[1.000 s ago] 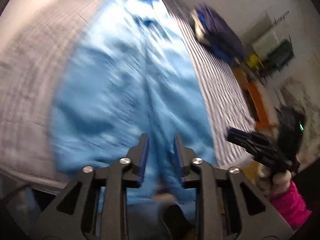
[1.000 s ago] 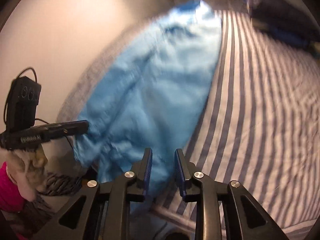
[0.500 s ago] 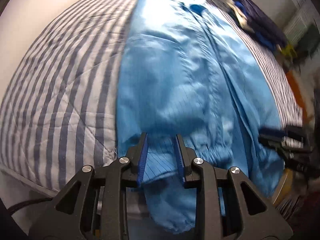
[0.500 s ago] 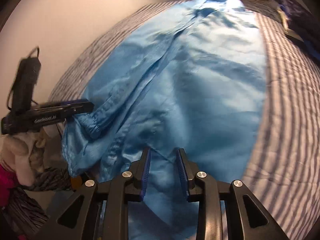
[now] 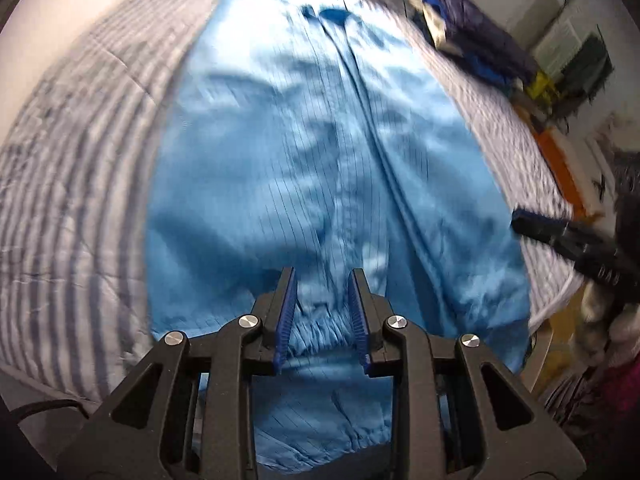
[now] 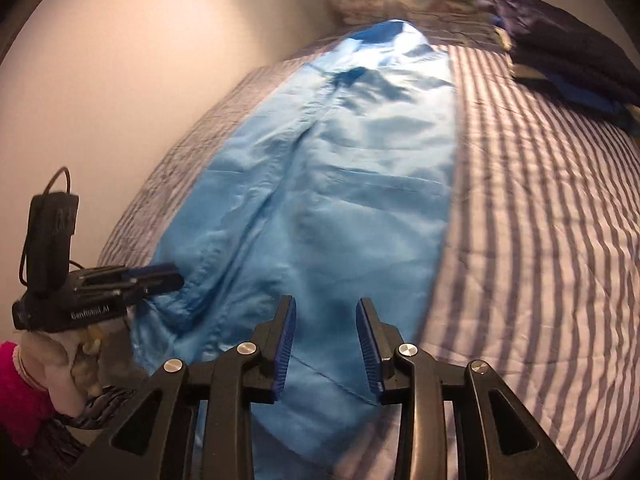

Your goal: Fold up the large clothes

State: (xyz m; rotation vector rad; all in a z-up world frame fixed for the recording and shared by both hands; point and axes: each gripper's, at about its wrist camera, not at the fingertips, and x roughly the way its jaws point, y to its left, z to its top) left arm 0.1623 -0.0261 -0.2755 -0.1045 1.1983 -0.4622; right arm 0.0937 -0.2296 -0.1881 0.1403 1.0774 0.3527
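Observation:
A large light-blue garment (image 5: 312,152) lies lengthwise on the striped bedspread (image 5: 80,160), collar at the far end, elastic cuffs hanging over the near edge. My left gripper (image 5: 322,276) is open and empty just above the near cuffs. In the right wrist view the same garment (image 6: 340,184) runs away from me. My right gripper (image 6: 326,306) is open and empty over its near hem. The left gripper also shows in the right wrist view (image 6: 160,274) at the garment's left edge. The right gripper shows in the left wrist view (image 5: 520,222) at the garment's right edge.
A dark navy pile of clothes (image 6: 560,52) lies at the far right of the bed (image 6: 540,240). A wall (image 6: 140,60) runs along the bed's left side. Shelves and yellow and orange items (image 5: 560,80) stand beyond the bed's right side.
Both grippers have pulled back and risen a little from the garment's near end. Their jaws stand slightly wider. The garment lies flatter and straighter on the bed.

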